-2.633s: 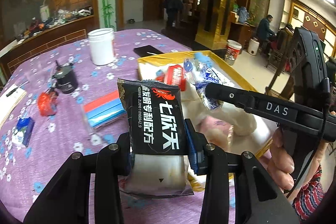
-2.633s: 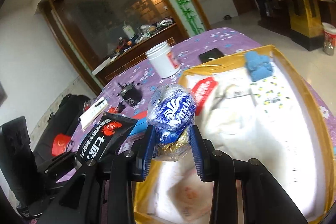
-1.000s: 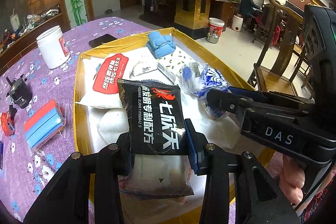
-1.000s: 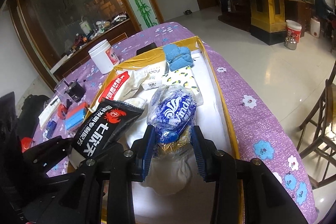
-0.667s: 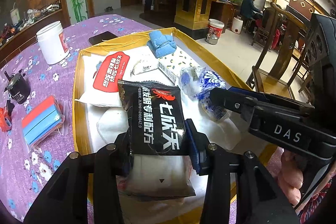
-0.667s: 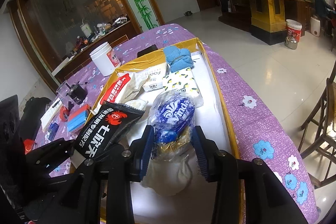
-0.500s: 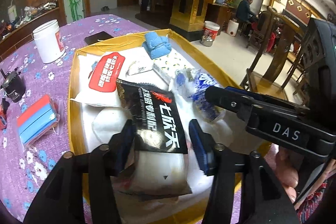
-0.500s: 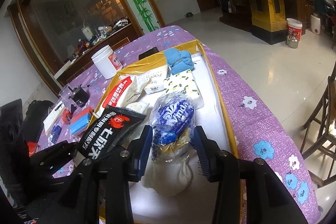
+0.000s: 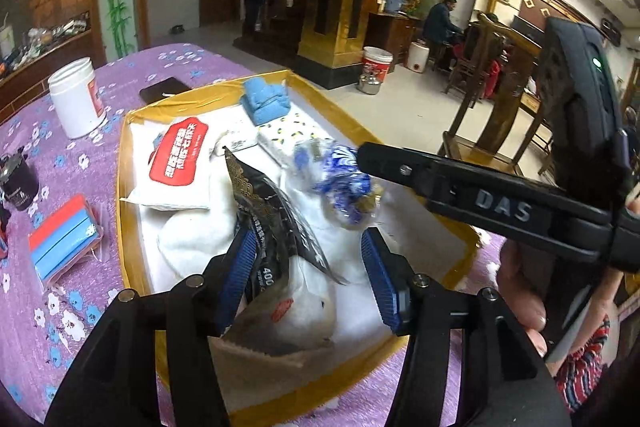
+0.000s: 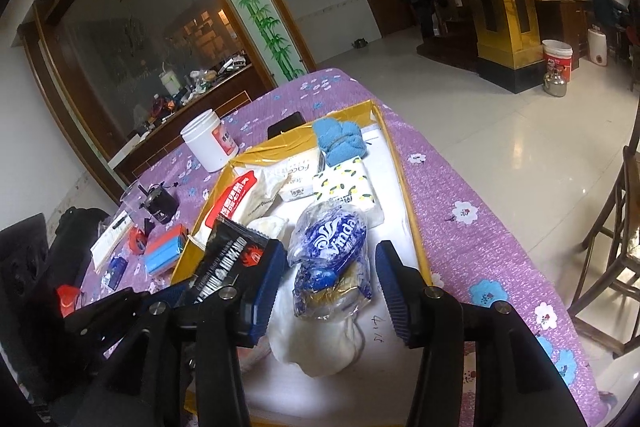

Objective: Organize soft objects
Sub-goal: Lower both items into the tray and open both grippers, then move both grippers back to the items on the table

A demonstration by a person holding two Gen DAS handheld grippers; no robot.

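Purple floral tablecloth (image 10: pixel 472 227) bearing a shallow gold-rimmed tray (image 10: pixel 404 183) with a white floor, into which the soft goods are being gathered. Step in hand, by judgement: release of two packets over the tray. Left gripper (image 9: pixel 308 267): jaws parted, the black foil pouch (image 9: pixel 276 223) tipped on edge between them, leaning on the left pad and clear of the right; glossy, crinkled, serrated along its seam. Right gripper (image 10: pixel 332 287): jaws opening, the blue-and-clear Vinda tissue pack (image 10: pixel 332 247) between them with neither pad pressing it; crumpled film, rounded, resting on a limp white cloth bundle (image 10: pixel 320 343). Further back in the tray: a flat white pouch with a red label (image 9: pixel 180 155), a lemon-print tissue pack (image 10: pixel 346 183), a folded blue terry cloth (image 10: pixel 340 139). The next move likely calls for drawing both grippers back and up without snagging either wrapper.
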